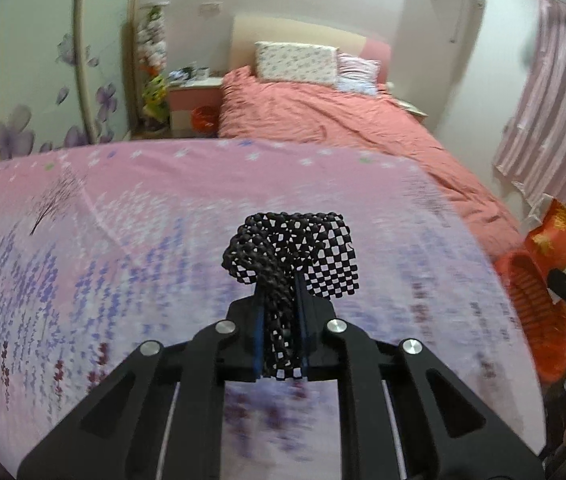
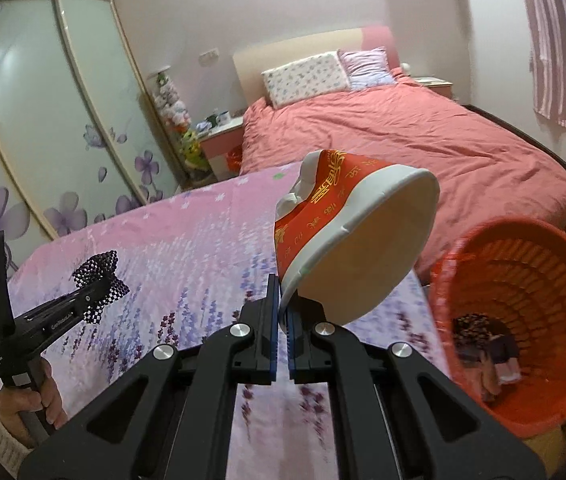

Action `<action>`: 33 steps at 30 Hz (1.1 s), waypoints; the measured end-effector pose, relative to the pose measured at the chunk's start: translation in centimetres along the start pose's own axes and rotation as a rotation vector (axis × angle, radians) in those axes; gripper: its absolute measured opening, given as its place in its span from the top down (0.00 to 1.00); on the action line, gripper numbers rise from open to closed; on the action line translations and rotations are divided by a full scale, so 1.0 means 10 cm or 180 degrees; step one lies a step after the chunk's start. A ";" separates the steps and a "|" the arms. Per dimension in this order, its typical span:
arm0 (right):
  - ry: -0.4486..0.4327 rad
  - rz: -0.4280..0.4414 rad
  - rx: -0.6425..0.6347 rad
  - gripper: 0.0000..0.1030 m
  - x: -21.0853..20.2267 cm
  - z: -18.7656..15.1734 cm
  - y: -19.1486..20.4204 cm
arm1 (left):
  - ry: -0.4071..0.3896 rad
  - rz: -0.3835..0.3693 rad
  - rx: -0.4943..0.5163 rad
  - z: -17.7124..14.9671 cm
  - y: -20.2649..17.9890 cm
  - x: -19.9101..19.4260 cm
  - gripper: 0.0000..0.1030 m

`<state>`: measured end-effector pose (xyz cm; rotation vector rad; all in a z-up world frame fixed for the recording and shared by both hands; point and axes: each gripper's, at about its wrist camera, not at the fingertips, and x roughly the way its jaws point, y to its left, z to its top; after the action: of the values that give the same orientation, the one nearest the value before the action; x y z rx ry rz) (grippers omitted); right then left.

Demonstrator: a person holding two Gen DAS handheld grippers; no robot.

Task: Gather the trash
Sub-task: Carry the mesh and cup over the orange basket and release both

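Observation:
My left gripper (image 1: 279, 300) is shut on a black-and-white checkered mesh piece (image 1: 299, 252) and holds it above the pink flowered bedspread (image 1: 123, 240). It also shows in the right wrist view (image 2: 101, 294), at the left. My right gripper (image 2: 281, 312) is shut on the rim of a crushed red paper cup (image 2: 347, 232) with gold characters, its white mouth facing me. An orange plastic waste basket (image 2: 523, 320) stands to the right of the cup, with some trash at its bottom. In the left wrist view the basket (image 1: 535, 312) and the cup (image 1: 559, 236) are at the far right.
A bed with a salmon cover (image 2: 403, 132) and two pillows lies beyond the flowered surface. A nightstand (image 2: 223, 136) and a sliding wardrobe with flower decals (image 2: 63, 120) are at the left. Striped pink curtains (image 2: 563, 60) hang at the right.

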<state>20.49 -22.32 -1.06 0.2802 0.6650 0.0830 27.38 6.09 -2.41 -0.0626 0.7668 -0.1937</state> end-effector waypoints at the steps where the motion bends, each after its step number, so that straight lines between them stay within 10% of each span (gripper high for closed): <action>1: -0.0021 -0.0014 0.0018 0.97 -0.05 0.00 -0.05 | -0.0019 -0.0054 0.0033 0.01 -0.10 -0.05 0.87; 18: -0.0370 -0.0257 0.0397 0.97 -0.67 -0.05 -0.76 | -0.0085 -0.0762 0.0594 0.00 -1.73 -0.41 0.87; 33: -0.0337 -0.0426 0.0863 0.96 -0.61 -0.02 -1.61 | 0.0224 -0.1302 0.1134 -0.29 -3.31 0.07 0.85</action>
<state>15.38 -38.75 -2.13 0.4963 0.5879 -0.1506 20.83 -26.48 -0.73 0.1276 0.7738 -0.7214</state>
